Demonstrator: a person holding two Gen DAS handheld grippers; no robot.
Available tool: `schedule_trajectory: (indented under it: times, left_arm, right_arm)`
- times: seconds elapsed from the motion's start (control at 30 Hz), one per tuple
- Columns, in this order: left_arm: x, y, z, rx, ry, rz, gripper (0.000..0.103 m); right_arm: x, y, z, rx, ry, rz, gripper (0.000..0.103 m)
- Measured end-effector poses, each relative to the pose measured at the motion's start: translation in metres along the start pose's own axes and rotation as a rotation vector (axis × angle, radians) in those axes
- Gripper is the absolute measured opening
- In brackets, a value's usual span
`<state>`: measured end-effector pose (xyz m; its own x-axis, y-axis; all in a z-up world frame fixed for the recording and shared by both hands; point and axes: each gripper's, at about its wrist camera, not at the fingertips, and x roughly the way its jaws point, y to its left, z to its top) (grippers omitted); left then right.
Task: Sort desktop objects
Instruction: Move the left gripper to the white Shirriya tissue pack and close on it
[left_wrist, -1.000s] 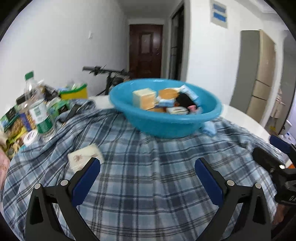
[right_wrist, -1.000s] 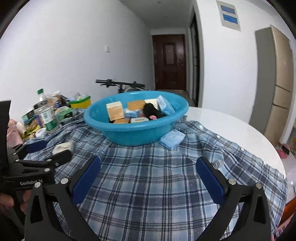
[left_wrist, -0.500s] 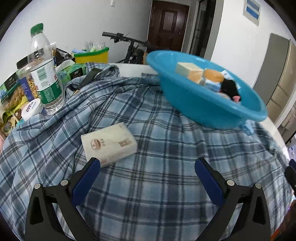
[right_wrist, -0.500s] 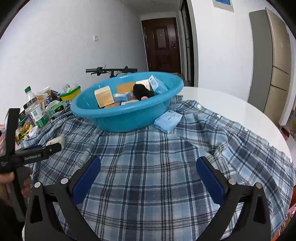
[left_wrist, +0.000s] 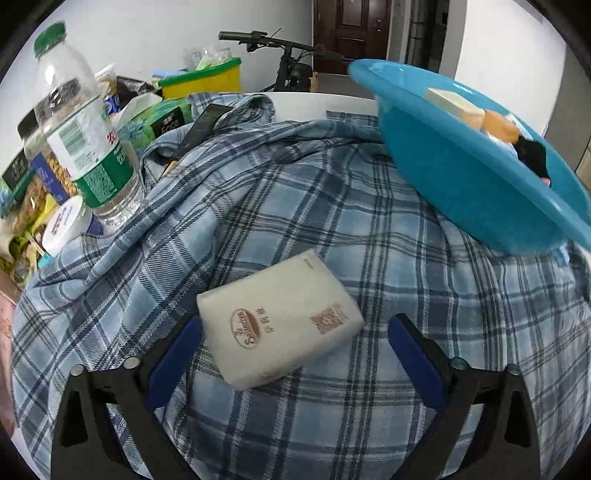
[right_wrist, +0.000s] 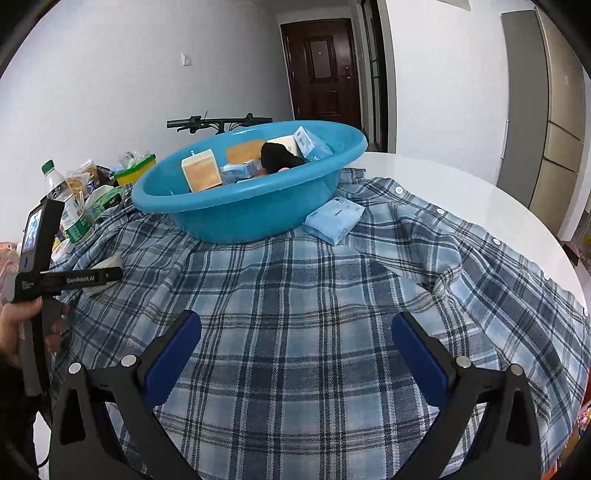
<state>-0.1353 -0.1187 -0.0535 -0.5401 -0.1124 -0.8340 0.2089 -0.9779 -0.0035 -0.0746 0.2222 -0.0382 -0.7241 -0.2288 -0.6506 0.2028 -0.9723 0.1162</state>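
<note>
A white tissue pack (left_wrist: 280, 321) with a brown logo lies on the blue plaid shirt (left_wrist: 295, 206). My left gripper (left_wrist: 293, 330) straddles it with the jaws closing; the right pad still stands apart from the pack. The right wrist view shows the same left gripper (right_wrist: 92, 277) low over the pack (right_wrist: 105, 264). Behind, a blue basin (right_wrist: 240, 218) holds several small boxes and packs. A light blue tissue pack (right_wrist: 334, 219) leans against its wall. My right gripper (right_wrist: 295, 339) hovers open over bare shirt, nothing between its fingers.
At the left are a green-capped water bottle (left_wrist: 85, 129), a white jar (left_wrist: 66, 225), a green tissue box (left_wrist: 162, 122) and snack bags. A bicycle (left_wrist: 280, 55) stands behind the white round table (right_wrist: 461, 192). A hand (right_wrist: 18, 325) holds the left gripper.
My left gripper swung left and down from facing the basin to over the white tissue pack, which now sits between its narrowing fingers. The right gripper dipped slightly.
</note>
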Motion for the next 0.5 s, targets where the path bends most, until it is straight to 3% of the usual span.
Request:
schedule_trajectory:
  times: [0.2,0.5]
  left_arm:
    - [-0.004,0.003,-0.001,0.005,-0.019,-0.014,0.083]
    - [-0.037,-0.022,-0.011,0.049,-0.085,-0.104,0.082]
  right_arm:
    - [0.003,0.002,-0.001,-0.004,0.01,0.008,0.102]
    - [0.004,0.0,-0.003,-0.001,0.021,0.009,0.102]
